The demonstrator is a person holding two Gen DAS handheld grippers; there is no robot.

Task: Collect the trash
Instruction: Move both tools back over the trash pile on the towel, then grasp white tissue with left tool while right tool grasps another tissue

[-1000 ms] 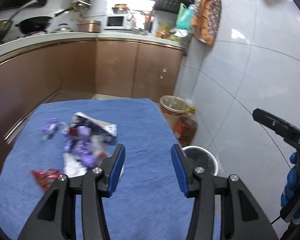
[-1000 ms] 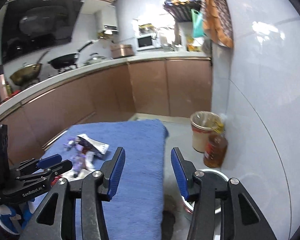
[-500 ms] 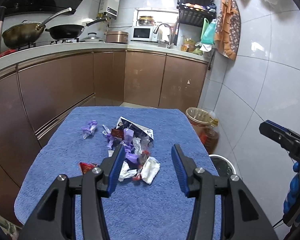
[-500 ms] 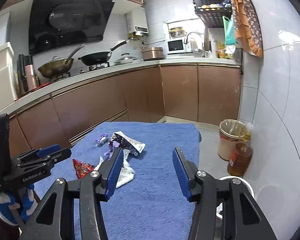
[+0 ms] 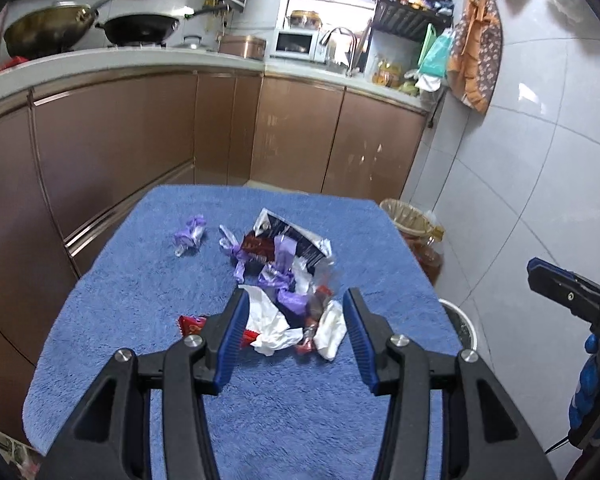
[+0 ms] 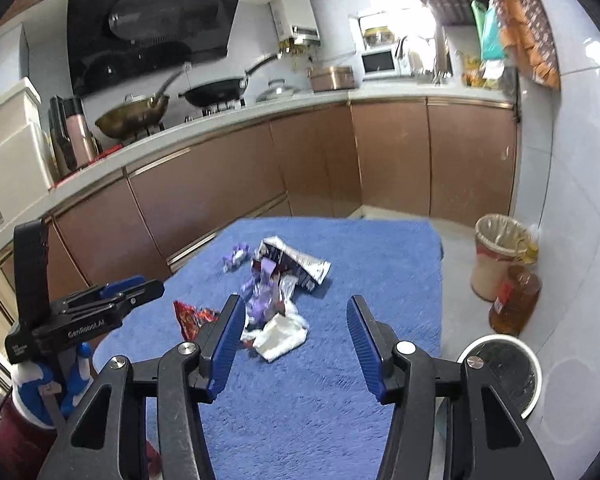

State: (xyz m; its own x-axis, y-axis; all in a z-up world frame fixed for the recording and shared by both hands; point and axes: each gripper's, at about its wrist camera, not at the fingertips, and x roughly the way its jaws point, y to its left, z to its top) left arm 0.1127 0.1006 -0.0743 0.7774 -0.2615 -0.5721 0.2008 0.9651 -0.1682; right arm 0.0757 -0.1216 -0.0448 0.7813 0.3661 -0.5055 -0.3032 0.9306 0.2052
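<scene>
A pile of trash (image 5: 286,276) lies on a blue towel-covered table (image 5: 148,304): purple candy wrappers, crumpled white tissue (image 5: 272,328), a red wrapper (image 5: 192,325), a black-and-silver packet (image 5: 296,240). One purple wrapper (image 5: 190,234) lies apart at the left. My left gripper (image 5: 294,336) is open and empty, above the near side of the pile. My right gripper (image 6: 296,340) is open and empty, above the tissue (image 6: 280,336). The pile (image 6: 272,280) also shows in the right wrist view.
A small white bin with a dark liner (image 6: 504,372) stands on the floor right of the table. A tan lined wastebasket (image 6: 496,256) and an oil bottle (image 6: 514,304) stand by the tiled wall. Brown cabinets and a counter with woks run behind.
Both grippers have risen and pulled back, so the views now show the whole table and pile. Both stayed open and empty.
</scene>
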